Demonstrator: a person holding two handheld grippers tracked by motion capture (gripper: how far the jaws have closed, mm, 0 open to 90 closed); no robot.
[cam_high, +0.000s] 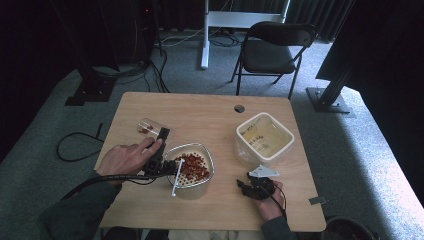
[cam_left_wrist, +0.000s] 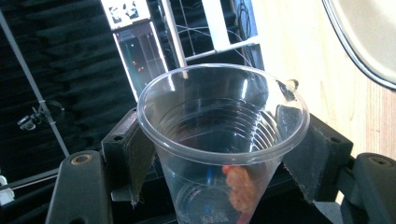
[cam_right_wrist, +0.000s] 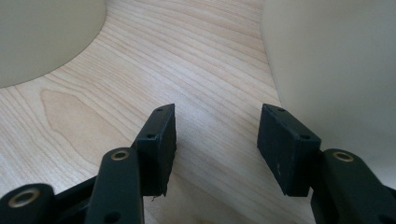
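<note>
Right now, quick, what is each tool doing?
Left tool: closed on the clear plastic cup, which has a few reddish bits inside.
Right tool: open, holding nothing, over the light wooden table.

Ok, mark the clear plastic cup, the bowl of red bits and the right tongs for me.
clear plastic cup (cam_left_wrist: 223, 119), left gripper view, on its inner wall below the rim.
bowl of red bits (cam_high: 211, 161), high view, on its right rim.
right tongs (cam_right_wrist: 216, 140), right gripper view, midway between the open tips.
</note>
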